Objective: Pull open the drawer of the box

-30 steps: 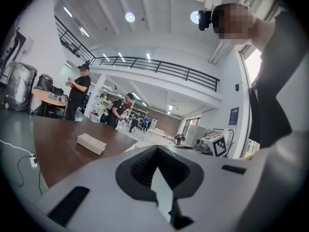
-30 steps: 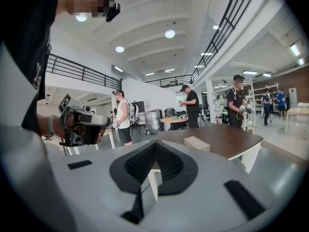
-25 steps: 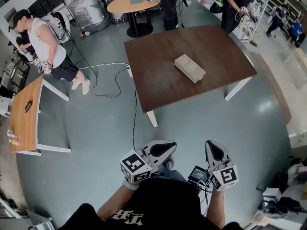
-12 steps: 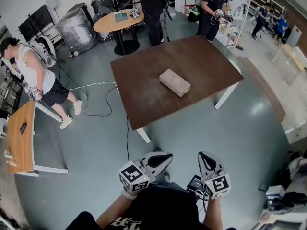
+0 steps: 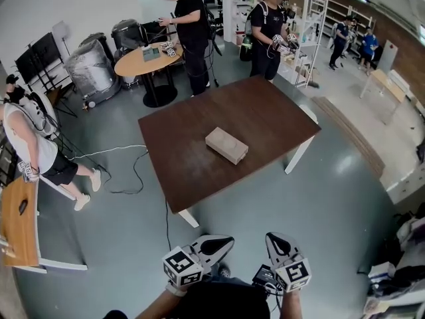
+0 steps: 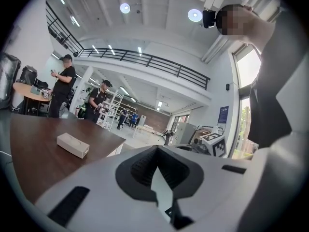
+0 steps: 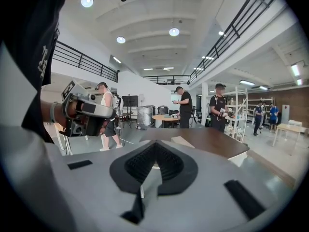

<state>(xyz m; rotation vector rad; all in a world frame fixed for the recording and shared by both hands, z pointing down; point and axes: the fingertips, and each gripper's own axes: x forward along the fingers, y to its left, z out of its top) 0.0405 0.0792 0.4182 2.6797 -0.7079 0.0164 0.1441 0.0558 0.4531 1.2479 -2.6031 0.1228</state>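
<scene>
Tilted up since a second ago, the head view takes in more of the room beyond the tabletop (image 5: pixel 265 111), and the box (image 5: pixel 226 145) lies near the tabletop's middle (its drawer is too small to make out). Left gripper (image 5: pixel 219 244) and right gripper (image 5: pixel 277 243) hang well short of the tabletop's near edge, both clenched on nothing.

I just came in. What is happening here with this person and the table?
A person holds a gripper in each hand and faces a dark brown wooden table that stands some way ahead. A small beige rectangular box lies near the table's middle. Nothing touches it, and no drawer appears pulled out. The left hand-held gripper and the right hand-held gripper are both shut and empty, held low before the person's body, far from the box.
</scene>
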